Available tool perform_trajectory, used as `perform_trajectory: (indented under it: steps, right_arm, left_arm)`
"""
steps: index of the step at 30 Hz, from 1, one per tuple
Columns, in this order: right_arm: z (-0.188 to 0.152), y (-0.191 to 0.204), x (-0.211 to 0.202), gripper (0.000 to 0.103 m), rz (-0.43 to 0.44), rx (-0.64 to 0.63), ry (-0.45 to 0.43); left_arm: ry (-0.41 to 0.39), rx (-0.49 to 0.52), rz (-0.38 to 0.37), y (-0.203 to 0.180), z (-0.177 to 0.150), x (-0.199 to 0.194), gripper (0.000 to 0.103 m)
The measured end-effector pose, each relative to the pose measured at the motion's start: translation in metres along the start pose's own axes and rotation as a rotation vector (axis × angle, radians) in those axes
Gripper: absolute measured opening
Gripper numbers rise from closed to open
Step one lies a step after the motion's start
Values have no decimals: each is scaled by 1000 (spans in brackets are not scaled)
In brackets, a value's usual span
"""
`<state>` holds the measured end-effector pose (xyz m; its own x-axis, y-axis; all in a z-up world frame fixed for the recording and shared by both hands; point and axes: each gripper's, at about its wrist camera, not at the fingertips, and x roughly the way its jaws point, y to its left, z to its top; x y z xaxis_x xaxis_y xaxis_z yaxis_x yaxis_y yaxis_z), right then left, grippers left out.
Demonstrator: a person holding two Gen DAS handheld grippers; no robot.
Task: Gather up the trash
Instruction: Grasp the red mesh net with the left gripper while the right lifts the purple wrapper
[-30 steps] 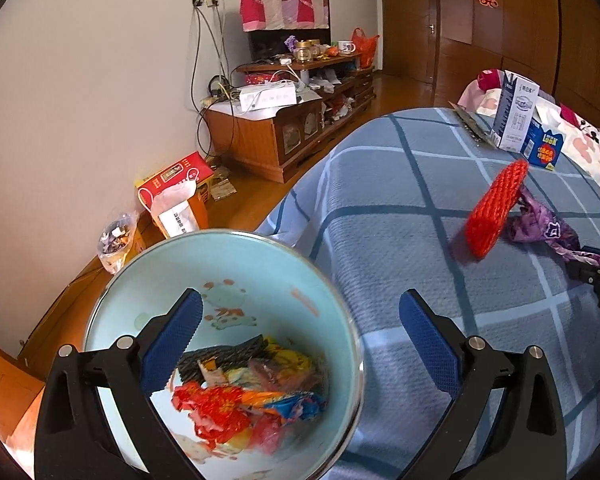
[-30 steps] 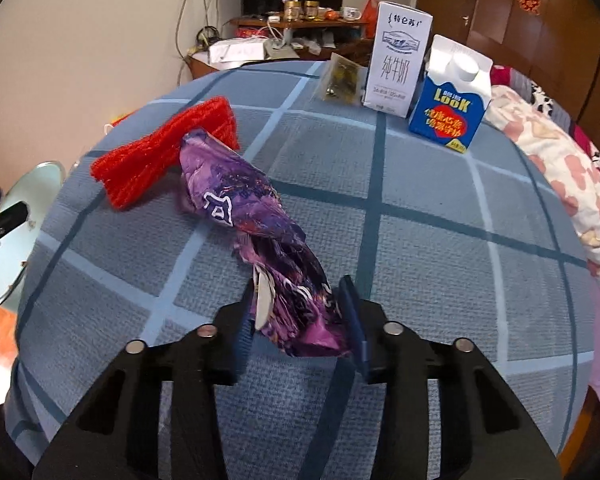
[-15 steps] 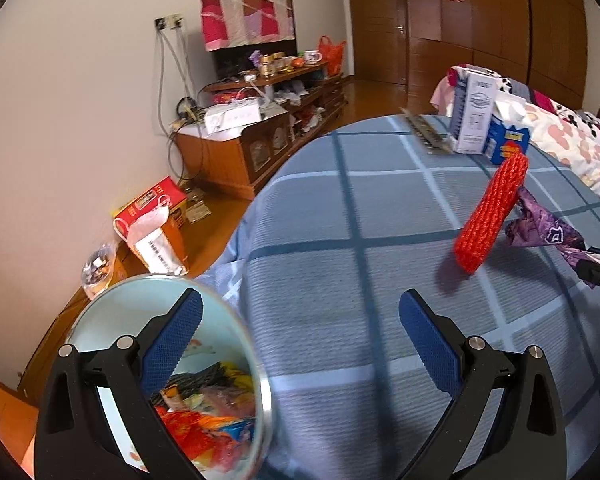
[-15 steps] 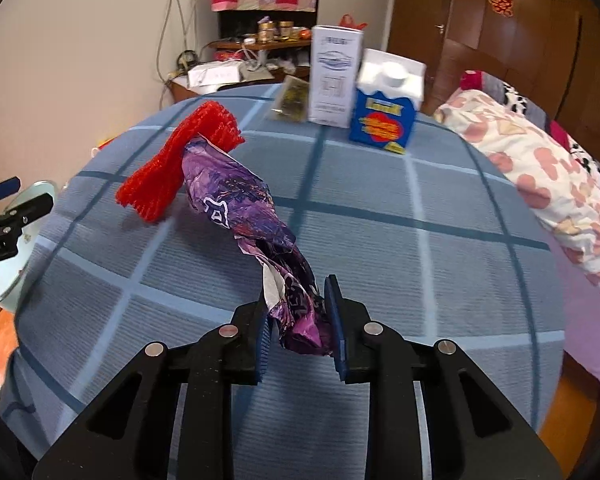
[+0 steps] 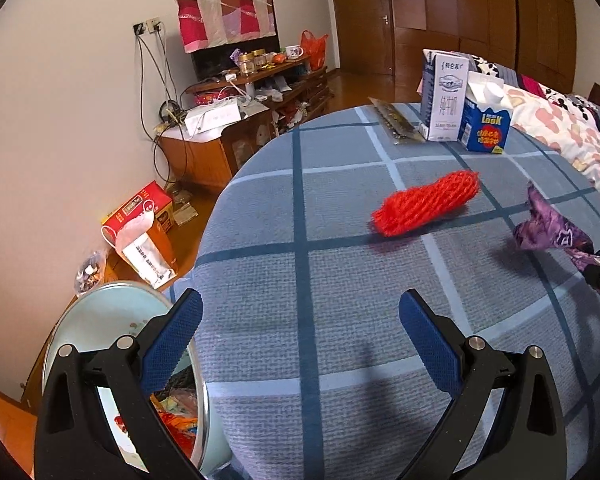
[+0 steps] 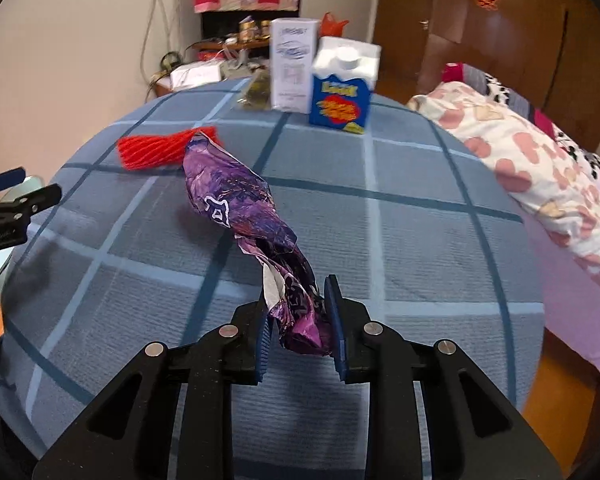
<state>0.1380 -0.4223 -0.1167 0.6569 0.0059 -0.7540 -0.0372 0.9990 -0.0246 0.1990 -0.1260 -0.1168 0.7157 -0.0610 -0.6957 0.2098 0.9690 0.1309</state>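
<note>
My right gripper (image 6: 298,322) is shut on the near end of a crumpled purple wrapper (image 6: 236,204), lifted off the blue checked tablecloth (image 6: 400,232); the wrapper (image 5: 552,232) also shows at the right edge of the left wrist view. A red foam net (image 5: 426,202) lies on the cloth beyond it, also seen as the red net (image 6: 156,150). My left gripper (image 5: 300,332) is open and empty over the table's near edge. A pale blue basin (image 5: 100,320) with colourful trash sits low at the left, partly behind my left finger.
A white milk carton (image 5: 444,96), a blue carton (image 5: 484,124) and a flat packet (image 5: 394,126) stand at the table's far side. A floral quilt (image 6: 540,160) lies to the right. A wooden TV cabinet (image 5: 228,128) and a red box (image 5: 140,212) are by the wall.
My right jaws closed on the purple wrapper and raised it. My left gripper swung right, from over the basin to over the tablecloth; the basin slid to the lower left corner.
</note>
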Motion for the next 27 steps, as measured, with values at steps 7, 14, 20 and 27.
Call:
perform_trajectory:
  steps: [7, 14, 20, 27]
  right_arm:
    - [14, -39, 15, 26, -84, 107, -17]
    - [17, -53, 23, 27, -87, 135, -3]
    - [20, -56, 22, 28, -75, 143, -8]
    - [18, -51, 20, 28, -50, 139, -16]
  left_arm:
    - [-21, 20, -16, -20, 21, 6, 96]
    - [11, 43, -43, -49, 39, 31, 96]
    - [70, 64, -60, -65, 43, 57, 87]
    - [113, 107, -125, -72, 39, 61, 18]
